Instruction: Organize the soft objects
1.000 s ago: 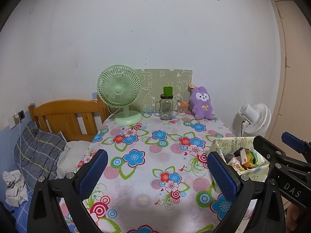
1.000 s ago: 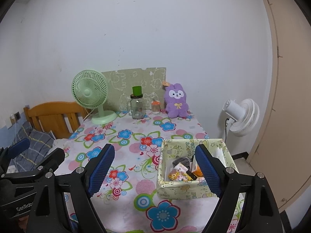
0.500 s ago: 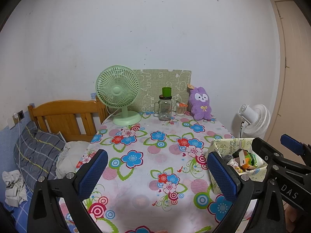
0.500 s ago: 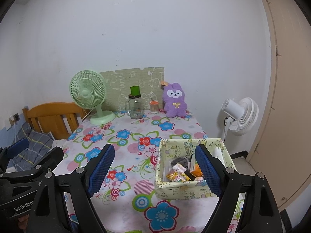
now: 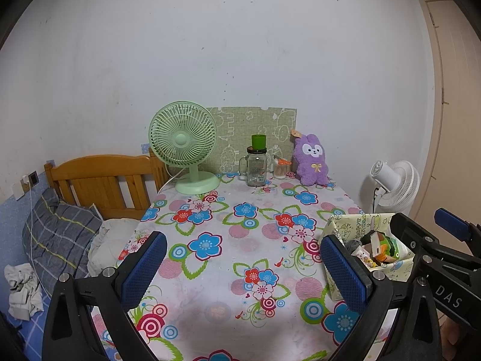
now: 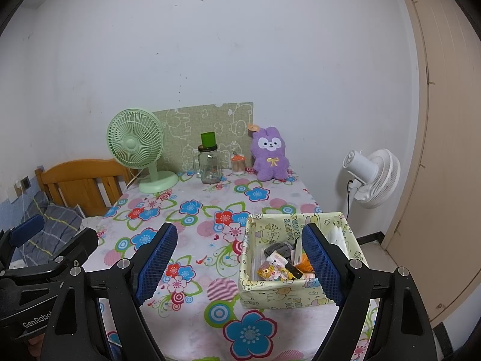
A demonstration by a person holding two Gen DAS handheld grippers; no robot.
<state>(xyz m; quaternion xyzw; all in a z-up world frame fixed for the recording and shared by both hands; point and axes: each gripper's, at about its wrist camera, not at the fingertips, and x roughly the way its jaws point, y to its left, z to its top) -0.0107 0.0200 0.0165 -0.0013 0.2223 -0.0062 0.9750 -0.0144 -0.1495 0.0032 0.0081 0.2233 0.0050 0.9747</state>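
A purple plush rabbit (image 5: 311,161) (image 6: 270,155) sits upright at the table's far edge against the wall. A pale yellow patterned box (image 6: 300,288) (image 5: 354,225) holding several small soft items stands at the table's near right. My left gripper (image 5: 243,269) is open and empty above the near table edge. My right gripper (image 6: 240,260) is open and empty, its right finger in front of the box. Each gripper shows at the edge of the other's view.
A floral tablecloth (image 5: 240,240) covers the table. At the back stand a green desk fan (image 5: 186,147), a glass jar with a green cup (image 5: 257,165) and a small jar (image 5: 281,170). A wooden bed headboard (image 5: 99,177) is at left, a white floor fan (image 6: 372,177) at right.
Both grippers have drawn back slightly from the table, so the objects look a little smaller and farther. Both stay open and empty.
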